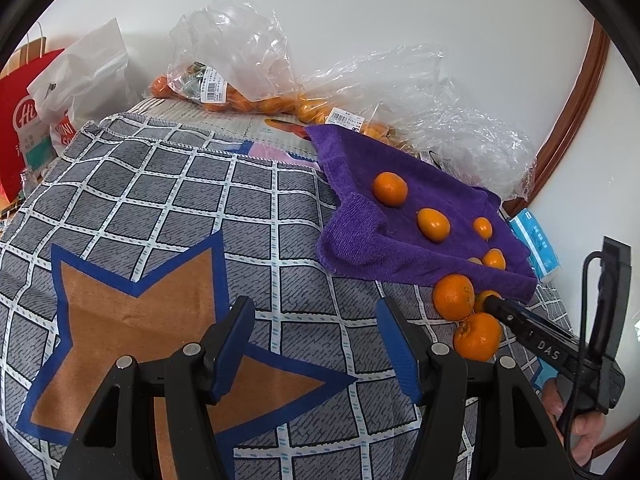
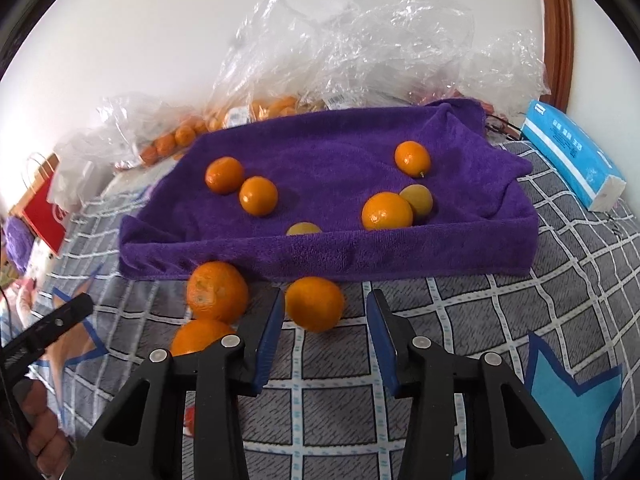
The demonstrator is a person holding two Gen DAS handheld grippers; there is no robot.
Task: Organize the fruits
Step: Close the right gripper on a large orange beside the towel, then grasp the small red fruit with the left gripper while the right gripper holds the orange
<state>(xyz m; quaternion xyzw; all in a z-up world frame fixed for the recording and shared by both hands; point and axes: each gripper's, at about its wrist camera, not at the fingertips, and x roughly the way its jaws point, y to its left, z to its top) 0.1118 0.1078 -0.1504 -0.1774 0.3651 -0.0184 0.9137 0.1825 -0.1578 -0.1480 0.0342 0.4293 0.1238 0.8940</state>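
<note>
Grey checked cloth with white grid lines and star patches (image 2: 500, 320) covered the surface on which everything was laid, with a plain white wall behind; whether a table or a bed lay beneath could not be told.

At the near edge of that cloth the right hand-held gripper (image 2: 326, 336) was pointed down over a round orange mandarin (image 2: 315, 303), its blue-padded jaws parted on either side of the fruit. One pad seemed just beside the peel and the other stood apart from it, so the fruit was bracketed for a pick rather than gripped. Two larger dimpled orange mandarins (image 2: 217, 297) lay touching each other just to the left, close against the folded front edge of a purple terry towel (image 2: 328, 152).

On the towel several small smooth orange kumquats (image 2: 258, 196) were spread apart, apparently because the small fruit was being sorted there while the bigger fruit was gathered on the checked cloth in front of it.

Further left, the left hand-held gripper (image 1: 314, 344) was held over bare cloth with its jaws parted and nothing between them, evidently kept out of the way.

Behind the towel, crumpled clear plastic bags (image 2: 400, 40) with more orange fruit were heaped against the wall, and a blue tissue pack (image 2: 572, 156) lay to the right.
</note>
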